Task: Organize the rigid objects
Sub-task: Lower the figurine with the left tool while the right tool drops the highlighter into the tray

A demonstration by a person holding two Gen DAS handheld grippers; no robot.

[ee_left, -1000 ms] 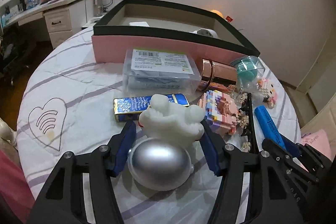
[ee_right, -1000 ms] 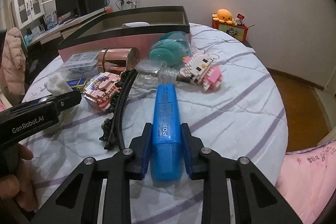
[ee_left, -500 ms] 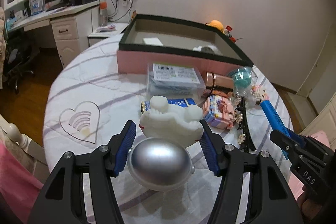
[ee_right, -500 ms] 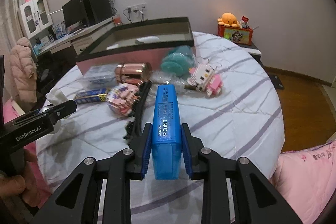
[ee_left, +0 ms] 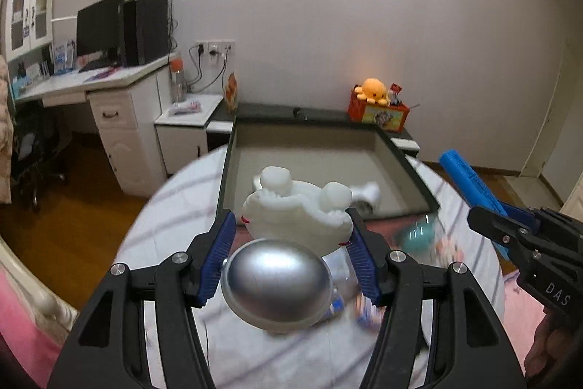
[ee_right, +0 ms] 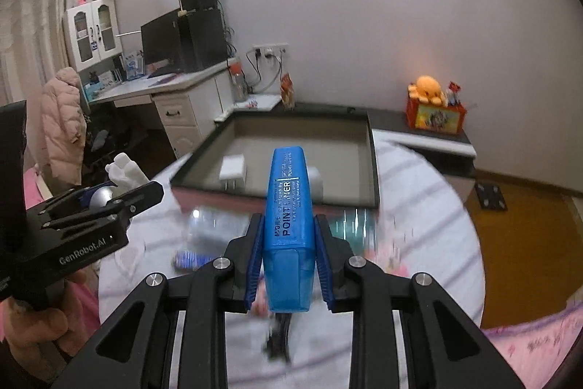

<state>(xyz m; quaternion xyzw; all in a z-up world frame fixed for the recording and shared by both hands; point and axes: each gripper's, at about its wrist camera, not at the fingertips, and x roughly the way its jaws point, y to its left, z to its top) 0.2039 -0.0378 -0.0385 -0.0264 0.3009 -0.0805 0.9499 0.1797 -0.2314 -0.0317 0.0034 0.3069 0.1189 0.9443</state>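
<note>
Left wrist view looks down over the round desk (ee_left: 175, 203) under its striped white cloth, with the open box (ee_left: 233, 177), pink outside and dark at the rim, standing at its far side and the leftover clutter blurred below. Both loads hang in the air short of that box, so the step in hand looks like carrying them over its near wall; I would clear the rim first, lower each piece onto bare floor of the box away from the white items already inside, and only then let go, one side at a time. The left gripper (ee_left: 291, 254) is partly spread, its blue pads pinching a white figure on a silver dome (ee_left: 280, 283) from both sides. The right gripper (ee_right: 288, 254) is nearly closed, clamped on a blue Point Liner case (ee_right: 289, 217) that points toward the box
</note>
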